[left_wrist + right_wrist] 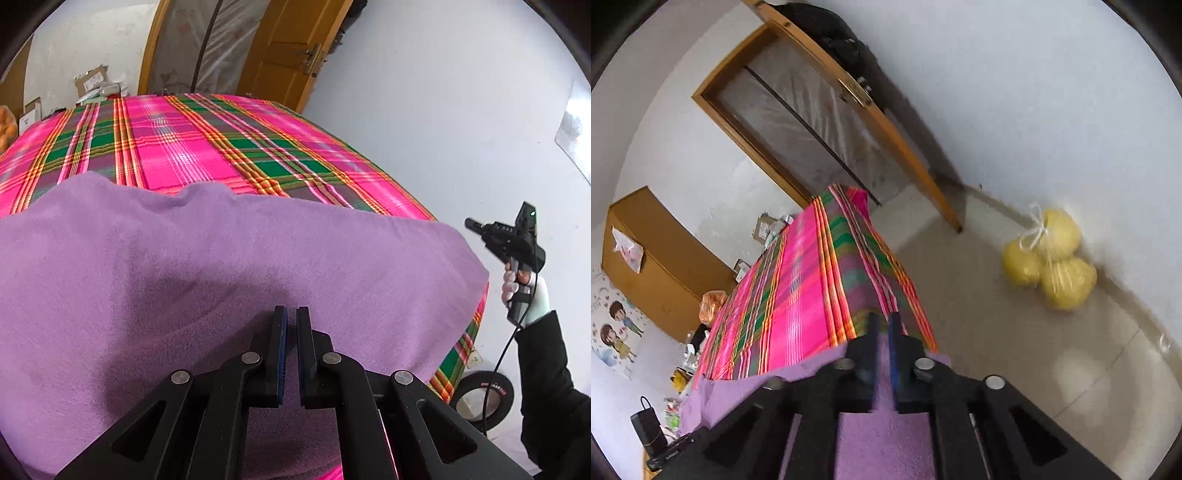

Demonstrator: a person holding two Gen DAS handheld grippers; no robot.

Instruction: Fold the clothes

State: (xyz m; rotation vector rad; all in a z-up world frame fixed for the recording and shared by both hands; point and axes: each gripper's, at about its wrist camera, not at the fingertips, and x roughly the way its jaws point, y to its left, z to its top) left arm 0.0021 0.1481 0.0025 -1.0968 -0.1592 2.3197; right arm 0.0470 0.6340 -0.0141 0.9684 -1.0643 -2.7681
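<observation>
A purple fleece garment (207, 266) lies spread over the near part of a worktop covered with a pink, green and orange plaid cloth (192, 147), its far edge rumpled into a low hump and its right side reaching the cloth's edge. The left gripper (291, 314) hangs over the near middle of the garment, its two black fingers with blue pads standing almost together with only a narrow slit between them; nothing is caught in that slit, and purple fabric shows through it from below. In the left wrist view the right gripper (471, 223) is held up off the right side of the worktop, clear of the garment, by a hand (517, 288) in a white glove with a black sleeve (546, 354) behind it and a cable trailing down. The right wrist view is tilted and somewhat blurred: the right gripper's fingers (874, 332) are likewise nearly closed with a thin gap, gripping nothing, with the purple garment below and behind them and the plaid cloth stretching away beyond. A wooden door (882, 122) stands open by the white wall, a bag of yellow fruit (1052, 258) sits on the floor against that wall, and a roll of black tape (484, 398) lies on the floor beside the worktop.
</observation>
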